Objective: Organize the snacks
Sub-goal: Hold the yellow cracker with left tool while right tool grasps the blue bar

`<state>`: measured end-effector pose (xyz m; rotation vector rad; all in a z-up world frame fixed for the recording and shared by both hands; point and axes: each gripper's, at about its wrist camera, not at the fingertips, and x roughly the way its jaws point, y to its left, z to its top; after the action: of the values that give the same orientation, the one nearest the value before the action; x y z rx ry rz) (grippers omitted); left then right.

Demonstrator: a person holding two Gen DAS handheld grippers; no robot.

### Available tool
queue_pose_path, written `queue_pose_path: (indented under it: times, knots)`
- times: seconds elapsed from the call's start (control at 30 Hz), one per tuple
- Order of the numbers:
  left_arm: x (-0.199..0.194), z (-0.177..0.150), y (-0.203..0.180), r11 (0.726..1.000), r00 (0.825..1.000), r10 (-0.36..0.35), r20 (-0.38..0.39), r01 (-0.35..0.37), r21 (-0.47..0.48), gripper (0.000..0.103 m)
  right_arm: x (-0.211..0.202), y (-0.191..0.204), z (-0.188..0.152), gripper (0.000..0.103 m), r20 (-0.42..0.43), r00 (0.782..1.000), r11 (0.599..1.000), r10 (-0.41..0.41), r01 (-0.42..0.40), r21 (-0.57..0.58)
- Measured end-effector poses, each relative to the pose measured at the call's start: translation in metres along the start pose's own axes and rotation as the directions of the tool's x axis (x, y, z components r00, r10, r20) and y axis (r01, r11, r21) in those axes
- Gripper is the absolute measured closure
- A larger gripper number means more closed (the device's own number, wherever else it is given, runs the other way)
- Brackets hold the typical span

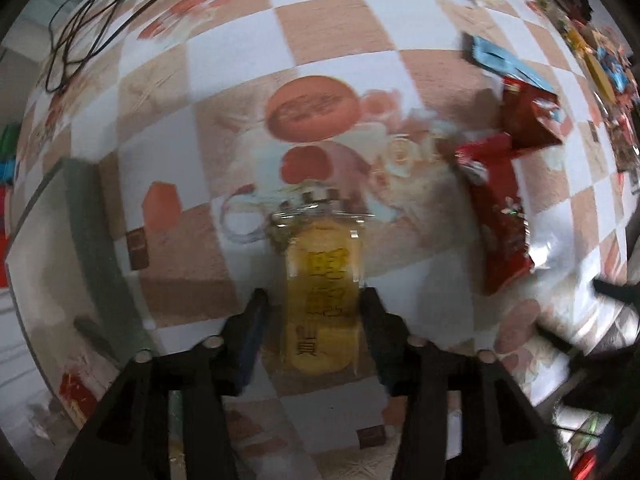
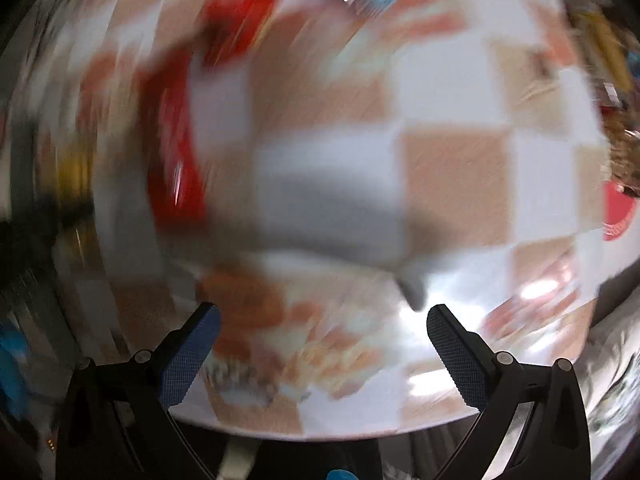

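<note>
A yellow snack packet (image 1: 320, 280) in clear wrap with dark printed characters sits upright between the fingers of my left gripper (image 1: 316, 296). The jaws are closed on its sides above the checkered tablecloth (image 1: 336, 28), and the packet looks sharper than the cloth behind it. Two red snack packets (image 1: 504, 224) (image 1: 528, 116) and a blue one (image 1: 500, 60) lie to the right. The right wrist view is heavily blurred. My right gripper (image 2: 324, 312) stands open over the cloth with nothing between its blue pads (image 2: 188, 356). Red packets (image 2: 176, 140) smear across its upper left.
A grey-green rimmed tray (image 1: 92, 216) lies at the left. Black cables (image 1: 80, 20) trail across the far left corner. Several mixed snacks (image 1: 600, 60) crowd the far right edge. A red round object (image 2: 618, 212) sits at the right, and the table edge (image 2: 320, 432) runs just below my right fingers.
</note>
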<state>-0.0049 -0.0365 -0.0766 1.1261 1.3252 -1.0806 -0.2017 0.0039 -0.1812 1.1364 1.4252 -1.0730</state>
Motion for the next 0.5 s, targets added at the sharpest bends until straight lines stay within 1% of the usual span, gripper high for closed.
queue_pose_path:
  times: [0.03, 0.1, 0.17, 0.3, 0.4, 0.43, 0.5]
  knots:
    - [0.000, 0.000, 0.006, 1.000, 1.000, 0.007, -0.003, -0.007, -0.011, 0.036, -0.008, -0.005, 0.007, 0.000, 0.025, 1.000, 1.000, -0.002, 0.001, 0.021]
    - [0.003, 0.001, 0.016, 0.999, 1.000, 0.024, -0.011, -0.024, -0.031, 0.027, -0.029, -0.019, 0.030, 0.000, 0.089, 0.996, 0.996, -0.020, 0.012, 0.083]
    - [0.005, 0.000, 0.020, 0.999, 1.000, 0.012, -0.017, -0.013, -0.048, 0.025, -0.044, -0.033, 0.055, 0.000, 0.129, 0.990, 0.989, -0.052, 0.034, 0.144]
    - [0.010, -0.014, 0.030, 0.998, 1.000, -0.003, -0.029, 0.001, -0.065, 0.022, -0.051, -0.044, 0.097, 0.000, 0.139, 0.987, 0.979, -0.080, 0.052, 0.198]
    - [0.015, -0.016, 0.038, 0.997, 0.999, -0.013, -0.035, 0.010, -0.081, 0.021, -0.039, -0.030, 0.117, 0.000, 0.097, 0.990, 0.984, -0.098, 0.082, 0.160]
    - [0.017, -0.025, 0.029, 0.996, 0.999, -0.016, -0.036, 0.013, -0.087, 0.020, -0.034, -0.021, 0.119, 0.000, 0.081, 0.992, 0.988, -0.091, 0.080, 0.132]
    - [0.023, -0.028, 0.038, 0.995, 0.999, -0.024, -0.040, 0.020, -0.099, 0.020, -0.031, 0.004, 0.119, 0.000, 0.097, 0.994, 0.999, -0.042, 0.039, 0.033]
